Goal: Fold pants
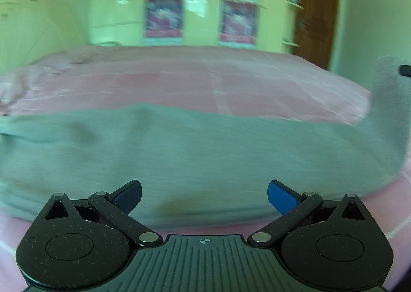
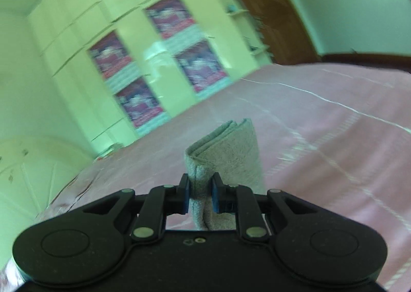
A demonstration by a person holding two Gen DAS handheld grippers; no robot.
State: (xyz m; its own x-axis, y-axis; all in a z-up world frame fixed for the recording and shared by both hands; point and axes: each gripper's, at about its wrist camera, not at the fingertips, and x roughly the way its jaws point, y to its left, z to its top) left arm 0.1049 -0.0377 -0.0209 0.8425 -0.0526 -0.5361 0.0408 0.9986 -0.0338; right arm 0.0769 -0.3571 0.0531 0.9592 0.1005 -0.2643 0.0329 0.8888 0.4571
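The right gripper point(image 2: 201, 193) has its jaws pinched tight on a bunched, layered end of the grey pants point(image 2: 226, 153), which stands up between the blue pads. Held this way, the end can probably be carried over the rest of the garment to make a fold. The left gripper point(image 1: 204, 198) has its jaws wide with nothing between them, poised just short of the pants point(image 1: 195, 156), likely free to steady or smooth the cloth. The pants lie spread across the near part of the pink bed point(image 1: 179, 79), with one end lifted at the right. Beyond the bed stand a cupboard point(image 1: 203, 4) and a brown door point(image 1: 317, 15).
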